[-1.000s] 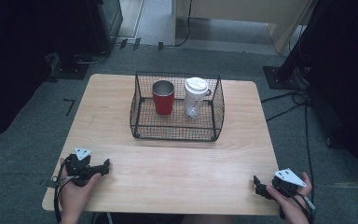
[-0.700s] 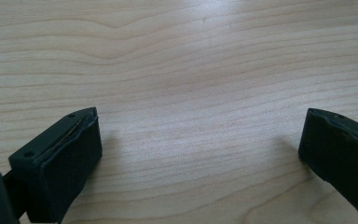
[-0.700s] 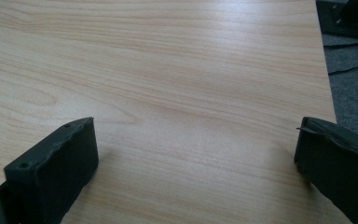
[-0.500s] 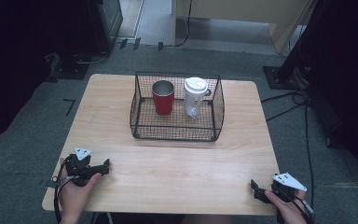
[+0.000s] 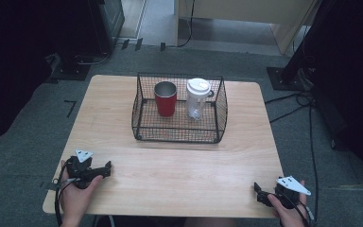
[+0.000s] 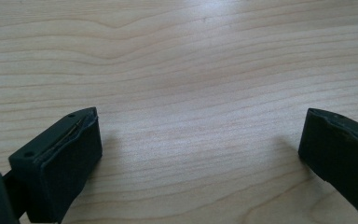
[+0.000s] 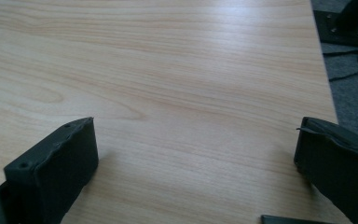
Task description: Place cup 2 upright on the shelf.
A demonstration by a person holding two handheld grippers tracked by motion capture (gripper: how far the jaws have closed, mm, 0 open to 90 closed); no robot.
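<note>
since a second ago the right claw has slid nearer the bench's front edge. red cup and clear lidded bottle stand upright inside the wire basket; probably light, stiff, slick; take each around its body. left claw rests; both gape empty.

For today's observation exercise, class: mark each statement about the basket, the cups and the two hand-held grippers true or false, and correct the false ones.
1. The red cup stands inside the wire basket. True.
2. The white lidded cup lies tipped over. False: it stands upright.
3. The left hand-held gripper is open over bare table. True.
4. The right hand-held gripper grips the red cup. False: it is open and holds nothing.
5. The red cup has a lid. False: its top is open.
</note>
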